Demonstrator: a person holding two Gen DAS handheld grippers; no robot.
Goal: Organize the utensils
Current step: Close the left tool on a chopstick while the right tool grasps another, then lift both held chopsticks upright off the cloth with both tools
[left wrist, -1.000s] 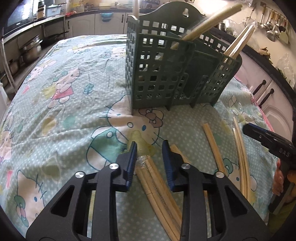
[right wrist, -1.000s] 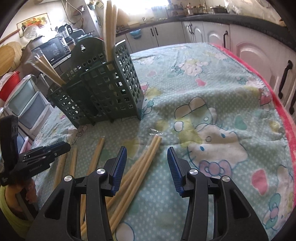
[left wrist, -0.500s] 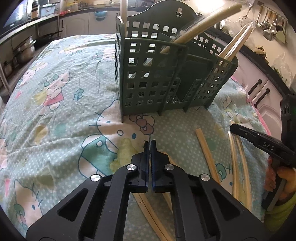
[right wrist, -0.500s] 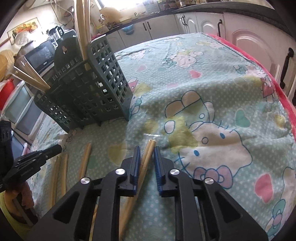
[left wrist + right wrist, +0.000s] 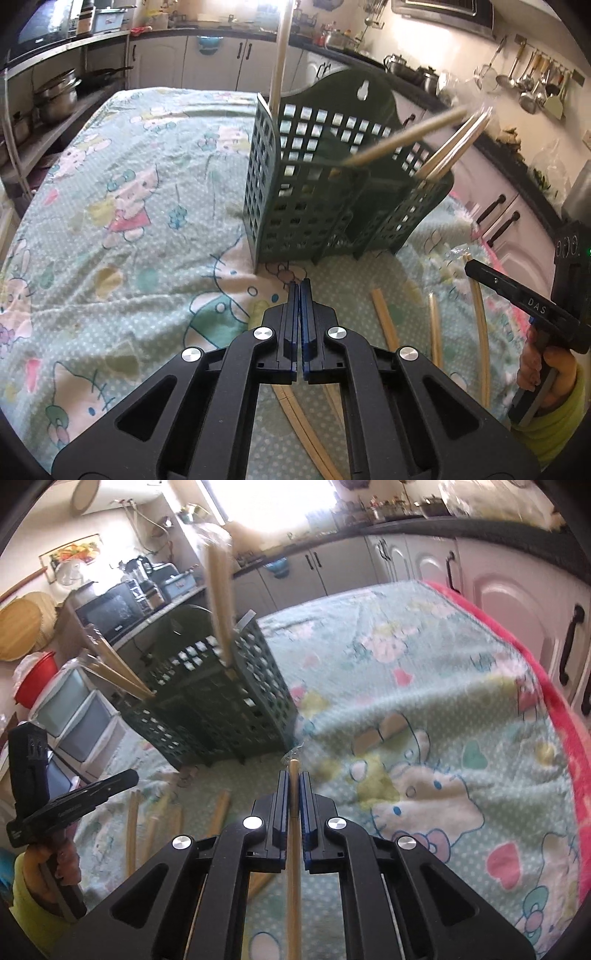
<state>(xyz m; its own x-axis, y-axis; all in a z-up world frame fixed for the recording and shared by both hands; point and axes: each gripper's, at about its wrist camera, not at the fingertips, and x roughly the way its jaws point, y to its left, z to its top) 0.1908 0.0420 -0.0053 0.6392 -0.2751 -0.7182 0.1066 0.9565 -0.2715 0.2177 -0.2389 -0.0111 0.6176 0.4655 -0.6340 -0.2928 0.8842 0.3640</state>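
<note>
Right gripper (image 5: 294, 775) is clamped on one wooden chopstick (image 5: 294, 867), which runs straight back between the blue pads with its tip poking out just past them, a bit of clear wrap at the end. Left gripper (image 5: 299, 286) is squeezed completely closed; I can't spot anything sticking out of the front of it, though chopsticks pass right under its body. More loose chopsticks (image 5: 384, 319) lie on the cartoon-cat tablecloth (image 5: 122, 229) between the two tools. Just beyond both tips stands the green slotted utensil caddy (image 5: 306, 206), upright, with chopsticks already leaning out of its compartments. Kitchen cabinets (image 5: 509, 602) run along the walls behind.
</note>
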